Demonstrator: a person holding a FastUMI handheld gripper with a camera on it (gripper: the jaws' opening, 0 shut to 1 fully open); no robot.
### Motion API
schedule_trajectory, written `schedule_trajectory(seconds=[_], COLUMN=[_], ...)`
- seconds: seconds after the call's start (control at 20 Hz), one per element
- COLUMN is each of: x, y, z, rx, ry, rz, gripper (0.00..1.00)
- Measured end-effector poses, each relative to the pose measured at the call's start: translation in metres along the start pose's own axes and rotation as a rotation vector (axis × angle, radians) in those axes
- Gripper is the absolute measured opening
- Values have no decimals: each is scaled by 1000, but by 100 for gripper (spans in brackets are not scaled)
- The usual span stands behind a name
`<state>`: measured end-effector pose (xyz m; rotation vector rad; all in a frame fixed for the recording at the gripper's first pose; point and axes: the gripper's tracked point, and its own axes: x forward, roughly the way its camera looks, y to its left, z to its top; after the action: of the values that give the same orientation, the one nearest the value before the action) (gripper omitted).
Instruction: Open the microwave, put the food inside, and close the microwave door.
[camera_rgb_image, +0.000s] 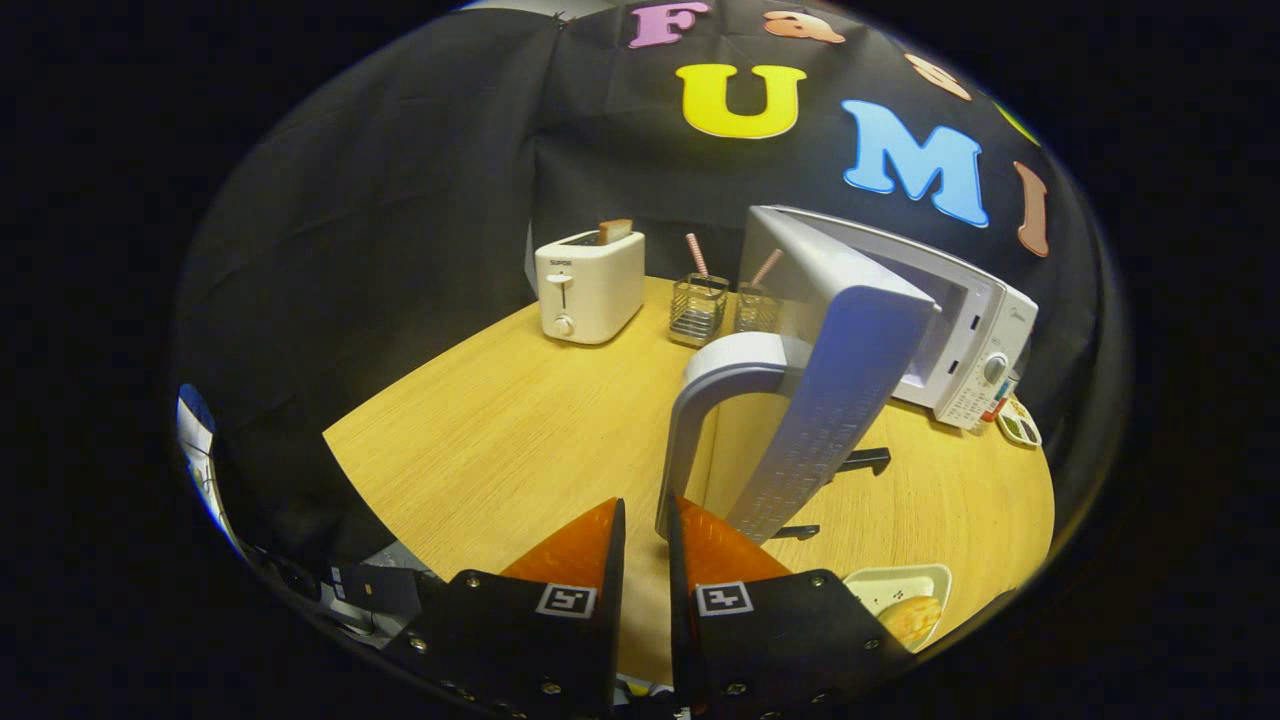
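Tool fingers stand nearly closed around the lower end of the handle on the microwave door, which is swung open. Food sits on a plate on the tabletop beside the fingers.

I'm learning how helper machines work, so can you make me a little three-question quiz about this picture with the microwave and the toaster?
1. True or false: the microwave door is swung open.
2. What pokes out of the top of the toaster? A) a slice of bread B) a spoon C) a banana
3. Fill in: the gripper has its fingers nearly together just below the lower end of the door's ____.

Key:
1. True.
2. A, the slice of bread.
3. Handle; whether the fingers pinch it cannot be told. The food sits in a dish beside the fingers on the table.
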<state>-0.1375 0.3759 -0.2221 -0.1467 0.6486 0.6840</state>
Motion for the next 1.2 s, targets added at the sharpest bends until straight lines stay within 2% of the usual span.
schedule_trajectory(seconds=[0.2, 0.4, 0.45, 0.55, 0.6, 0.65, 0.7, 0.75, 0.95, 1.2], x=[5, -14, -22, -41, -51, -60, -69, -78, -100, -113], y=[26, 59, 65, 73, 75, 74, 70, 64, 31, -36], z=[6, 34, 44, 64, 74, 84, 94, 105, 138, 150], rx=[-51, -80, -78, -71, -69, -64, -60, -54, -5, 21], ry=[-5, -91, -117, -168, -190, -217, -249, -278, -357, -405], rz=[87, 245, 288, 355, 382, 398, 397, 395, 357, 212], gripper=[22, 23, 27, 42, 66, 78, 95, 99, 98, 98])
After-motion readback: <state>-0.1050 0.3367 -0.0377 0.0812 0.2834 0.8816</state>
